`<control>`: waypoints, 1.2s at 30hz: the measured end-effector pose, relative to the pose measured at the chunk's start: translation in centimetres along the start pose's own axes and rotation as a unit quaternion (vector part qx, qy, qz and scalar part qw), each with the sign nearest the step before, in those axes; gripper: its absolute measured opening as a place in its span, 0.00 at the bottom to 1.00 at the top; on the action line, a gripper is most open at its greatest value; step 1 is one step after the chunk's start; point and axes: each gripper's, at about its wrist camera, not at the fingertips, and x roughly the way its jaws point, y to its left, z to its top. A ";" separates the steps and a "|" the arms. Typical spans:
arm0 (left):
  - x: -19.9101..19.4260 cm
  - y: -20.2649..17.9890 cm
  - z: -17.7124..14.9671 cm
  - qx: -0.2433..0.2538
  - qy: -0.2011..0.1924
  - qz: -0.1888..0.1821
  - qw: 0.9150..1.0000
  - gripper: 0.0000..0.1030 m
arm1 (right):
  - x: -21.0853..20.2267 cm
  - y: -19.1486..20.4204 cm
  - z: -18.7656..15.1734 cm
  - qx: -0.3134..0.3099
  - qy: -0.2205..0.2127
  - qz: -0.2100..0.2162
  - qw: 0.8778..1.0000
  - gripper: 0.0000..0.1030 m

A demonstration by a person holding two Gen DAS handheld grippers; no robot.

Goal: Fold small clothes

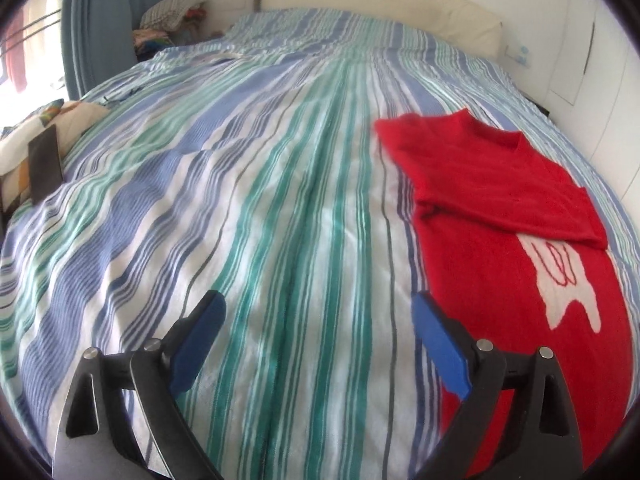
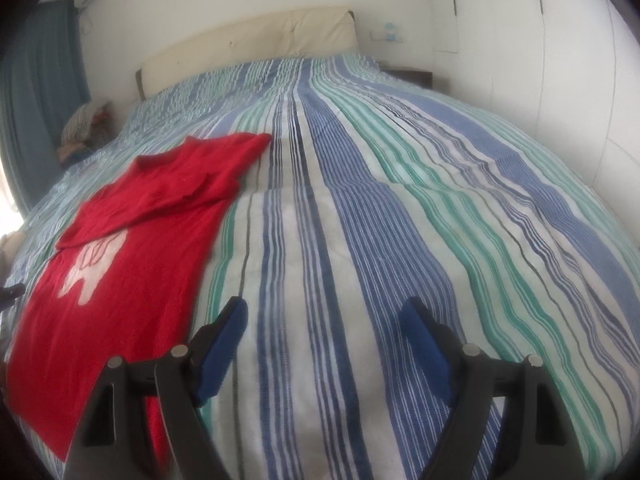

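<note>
A small red shirt (image 1: pixel 508 216) with a white print lies flat on the striped bed cover (image 1: pixel 260 200), its top part folded over. It fills the right side of the left wrist view. My left gripper (image 1: pixel 320 308) is open and empty, just left of the shirt's lower edge. In the right wrist view the same shirt (image 2: pixel 132 248) lies at the left. My right gripper (image 2: pixel 324 316) is open and empty over the bare cover (image 2: pixel 400 220), just right of the shirt's lower edge.
A cream headboard (image 1: pixel 380 0) stands at the far end of the bed. A pile of clothes (image 1: pixel 172 16) sits at the far left by a blue curtain (image 1: pixel 96 20). A patterned cushion with a dark flat item (image 1: pixel 44 160) lies at the bed's left edge. White wardrobe doors (image 2: pixel 560 60) line the right.
</note>
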 end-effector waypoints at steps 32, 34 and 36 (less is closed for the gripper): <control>5.7 2.4 0.6 -0.013 0.032 0.046 0.998 1.00 | 7.4 -2.1 2.5 -0.017 0.064 -0.070 0.995 1.00; 5.7 2.5 0.6 -0.015 0.029 0.044 0.998 1.00 | 7.4 -2.1 2.5 -0.016 0.064 -0.069 0.995 1.00; 5.7 2.5 0.5 -0.015 0.030 0.044 0.998 1.00 | 7.4 -2.1 2.5 -0.017 0.064 -0.070 0.995 1.00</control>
